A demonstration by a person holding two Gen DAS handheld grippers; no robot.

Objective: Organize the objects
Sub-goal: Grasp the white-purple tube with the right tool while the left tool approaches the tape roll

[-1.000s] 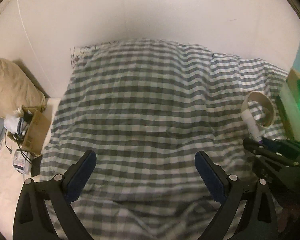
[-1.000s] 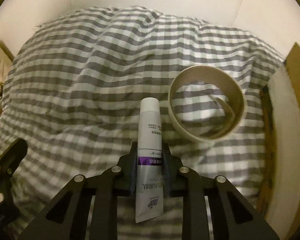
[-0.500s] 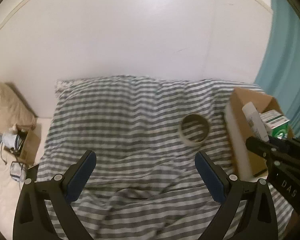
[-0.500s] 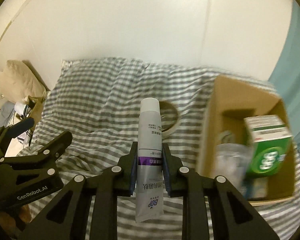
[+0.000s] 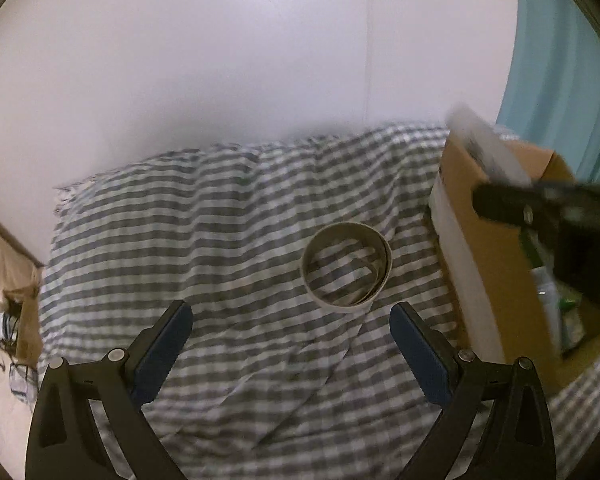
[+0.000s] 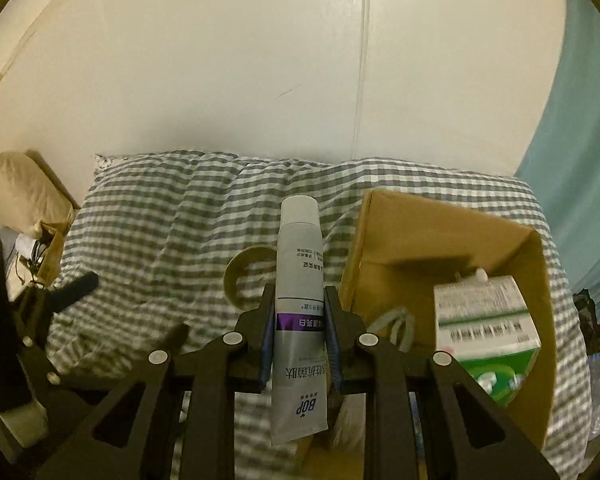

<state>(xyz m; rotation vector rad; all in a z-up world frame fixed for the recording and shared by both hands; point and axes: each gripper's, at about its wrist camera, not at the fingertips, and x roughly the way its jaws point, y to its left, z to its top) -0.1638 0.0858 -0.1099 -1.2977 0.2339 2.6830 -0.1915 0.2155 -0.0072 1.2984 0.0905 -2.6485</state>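
My right gripper (image 6: pixel 299 300) is shut on a white tube (image 6: pixel 300 280) with a purple band, cap end pointing away from me, held in the air left of an open cardboard box (image 6: pixel 404 240). The box holds a green and white carton (image 6: pixel 488 328). A tan tape ring (image 5: pixel 347 267) lies on the checked bedcover (image 5: pixel 180 240), partly hidden behind the tube in the right wrist view (image 6: pixel 248 268). My left gripper (image 5: pixel 291 314) is open, empty, just in front of the ring. The right gripper (image 5: pixel 540 208) shows blurred over the box (image 5: pixel 496 264) in the left wrist view.
A white wall rises behind the bed and a teal curtain (image 6: pixel 580 160) hangs at the right. A beige pillow (image 6: pixel 16 188) and a small box with cables (image 6: pixel 40 248) lie off the bed's left edge.
The right gripper has risen with the tube, away from the ring and towards the box. The left gripper has swung right, bringing the ring ahead of its open jaws.
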